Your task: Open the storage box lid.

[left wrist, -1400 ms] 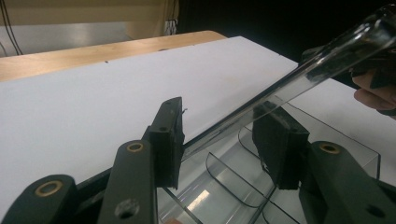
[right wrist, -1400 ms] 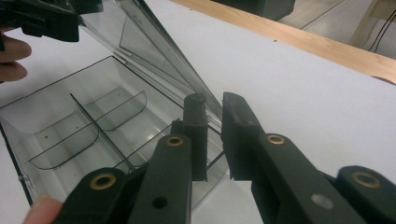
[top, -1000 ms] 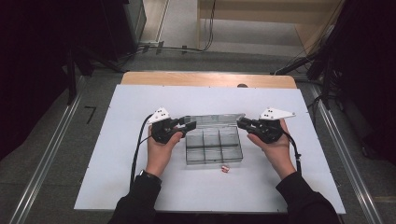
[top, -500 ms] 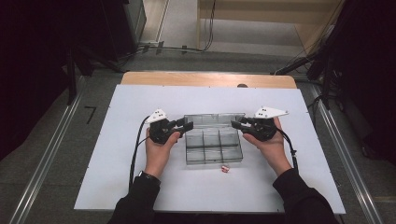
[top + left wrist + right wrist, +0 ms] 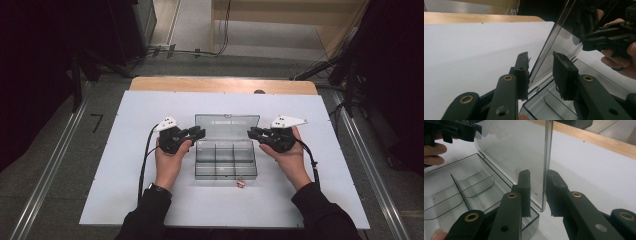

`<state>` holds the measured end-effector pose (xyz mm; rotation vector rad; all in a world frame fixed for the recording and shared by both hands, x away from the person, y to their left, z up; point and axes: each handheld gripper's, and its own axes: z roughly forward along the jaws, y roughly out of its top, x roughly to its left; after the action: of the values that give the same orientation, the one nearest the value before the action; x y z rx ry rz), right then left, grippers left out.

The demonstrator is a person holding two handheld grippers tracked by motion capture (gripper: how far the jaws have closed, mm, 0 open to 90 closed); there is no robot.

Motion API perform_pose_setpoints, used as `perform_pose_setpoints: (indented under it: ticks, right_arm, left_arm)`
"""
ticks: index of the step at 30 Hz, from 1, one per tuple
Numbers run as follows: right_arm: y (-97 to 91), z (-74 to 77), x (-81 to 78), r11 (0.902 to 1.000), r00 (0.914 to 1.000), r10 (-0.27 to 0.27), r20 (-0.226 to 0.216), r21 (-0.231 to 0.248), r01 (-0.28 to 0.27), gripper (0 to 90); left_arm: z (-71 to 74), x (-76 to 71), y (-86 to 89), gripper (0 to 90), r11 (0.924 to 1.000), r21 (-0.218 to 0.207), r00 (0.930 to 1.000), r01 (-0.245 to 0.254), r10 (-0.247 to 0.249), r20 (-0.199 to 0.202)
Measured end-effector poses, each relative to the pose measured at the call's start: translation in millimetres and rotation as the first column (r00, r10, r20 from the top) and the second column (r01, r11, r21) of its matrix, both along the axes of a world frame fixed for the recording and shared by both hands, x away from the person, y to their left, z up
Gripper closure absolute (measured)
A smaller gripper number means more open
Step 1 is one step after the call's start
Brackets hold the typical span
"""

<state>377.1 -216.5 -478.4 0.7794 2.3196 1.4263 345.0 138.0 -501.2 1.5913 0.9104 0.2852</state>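
Note:
A clear plastic compartment box [image 5: 225,162] sits mid-table with its lid [image 5: 227,124] raised nearly upright. My left gripper [image 5: 199,133] straddles the lid's left edge [image 5: 541,57]; its jaws have just been closing, and a gap still shows on both sides of the lid. My right gripper [image 5: 251,133] straddles the right edge [image 5: 547,157]; its jaws have also just been closing, with the inner pad [image 5: 525,185] clear of the lid. Each gripper view shows the other gripper [image 5: 609,40] [image 5: 456,130] across the lid. The divided base [image 5: 461,192] looks bare.
A small red and white piece [image 5: 240,184] lies on the white tabletop [image 5: 125,175] just in front of the box. A wooden strip [image 5: 220,85] runs along the table's far edge, with cables and dark stands on the floor beyond.
The lid looks taller in the high view than a second ago, swung further up. Both hands have shifted only slightly and stay at the lid's two ends.

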Motion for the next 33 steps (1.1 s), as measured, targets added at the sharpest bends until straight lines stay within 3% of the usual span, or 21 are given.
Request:
perform_pose_setpoints:
  ticks: [8, 15, 22, 26, 33]
  right_arm:
    - [-1.0, -0.5, 2.0, 0.9993, 0.9986, -0.021, -0.048, 0.029, 0.022, 73.7]
    - [-3.7, -2.0, -0.7, 0.9970, 0.9937, -0.039, -0.105, 0.062, 0.045, 74.0]
    - [-4.4, -4.4, 1.2, 0.9948, 0.9893, -0.056, -0.135, 0.077, 0.067, 74.0]
    - [-3.5, -7.9, 3.8, 0.9918, 0.9858, -0.072, -0.151, 0.093, 0.087, 73.2]
    - [-4.0, -12.0, 8.1, 0.9852, 0.9797, -0.074, -0.186, 0.138, 0.101, 72.4]
  left_arm:
    - [-2.2, 3.1, 0.8, 70.6, 0.9995, -0.032, 0.9997, -0.006, 0.005, -0.025]
    - [-4.4, 4.7, 2.2, 73.0, 0.9982, -0.056, 0.9984, 0.020, -0.023, -0.052]
    - [-7.1, 8.7, 2.2, 74.9, 0.9954, -0.095, 0.9945, -0.012, 0.002, -0.105]
    - [-7.8, 8.9, 0.3, 76.5, 0.9973, -0.064, 0.9943, -0.034, 0.027, -0.103]
    - [-11.0, 11.6, 1.6, 77.0, 0.9955, -0.087, 0.9901, -0.037, 0.025, -0.138]
